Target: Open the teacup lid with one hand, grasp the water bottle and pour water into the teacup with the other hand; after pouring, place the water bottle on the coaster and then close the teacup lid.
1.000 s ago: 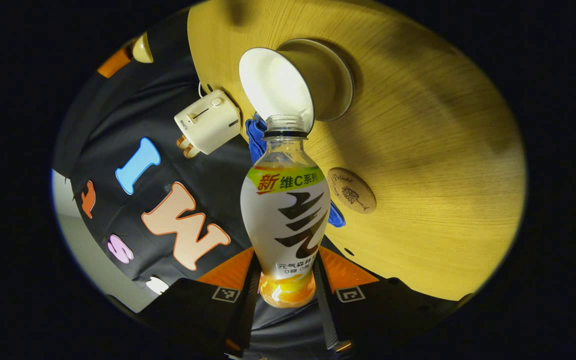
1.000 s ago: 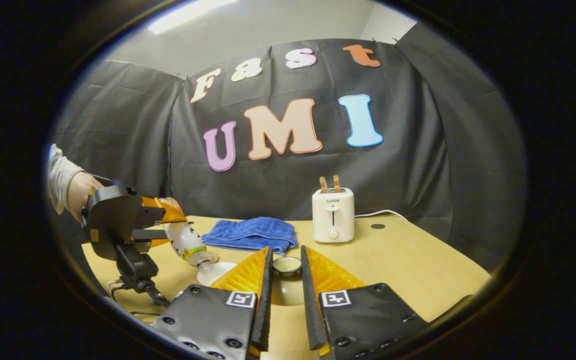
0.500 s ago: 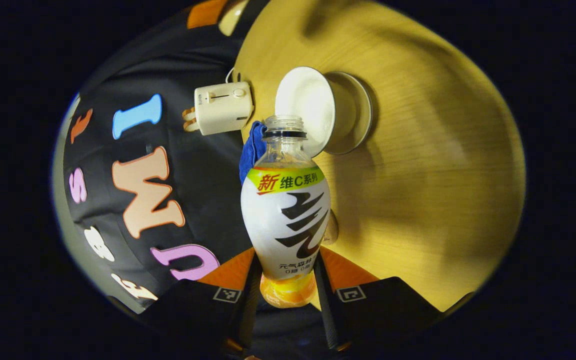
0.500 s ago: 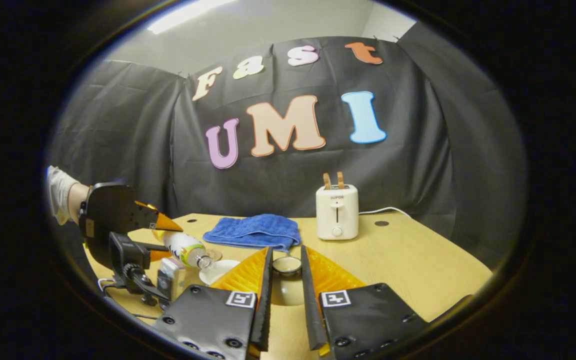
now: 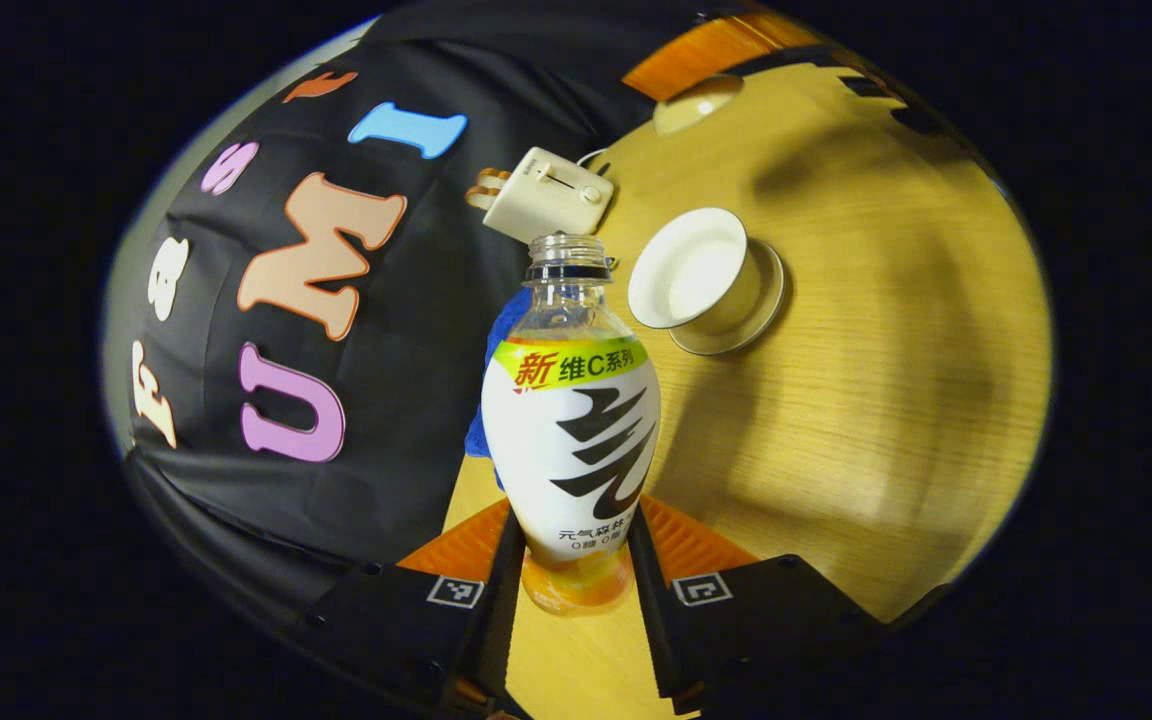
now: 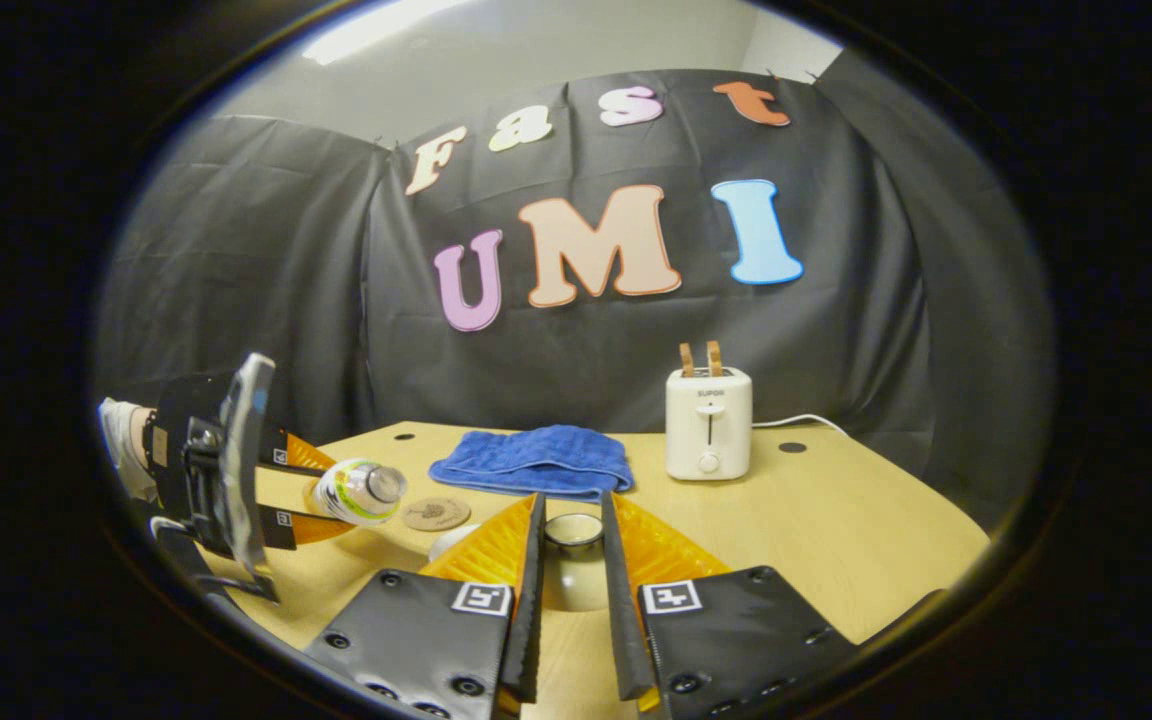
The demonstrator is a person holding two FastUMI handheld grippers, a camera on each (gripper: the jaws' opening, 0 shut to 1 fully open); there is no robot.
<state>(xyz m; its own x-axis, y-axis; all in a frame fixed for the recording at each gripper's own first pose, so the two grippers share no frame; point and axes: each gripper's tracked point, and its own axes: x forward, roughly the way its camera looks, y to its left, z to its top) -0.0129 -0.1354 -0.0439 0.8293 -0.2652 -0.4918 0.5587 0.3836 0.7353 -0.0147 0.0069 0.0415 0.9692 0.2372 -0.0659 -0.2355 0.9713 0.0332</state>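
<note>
Left gripper view: bottle (image 5: 571,420), clenched in left tool (image 5: 568,600), has swung away from the teacup (image 5: 701,275) w/ pouring done, coaster (image 6: 435,514) next; right tool (image 6: 569,560) grips lid (image 6: 573,531).

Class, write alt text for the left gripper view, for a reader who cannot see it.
The left gripper grips an uncapped water bottle near its base, between both fingers. Beyond the bottle's mouth, an open white teacup on a saucer sits on the wooden table, with a white toaster at the table's far edge.
</note>
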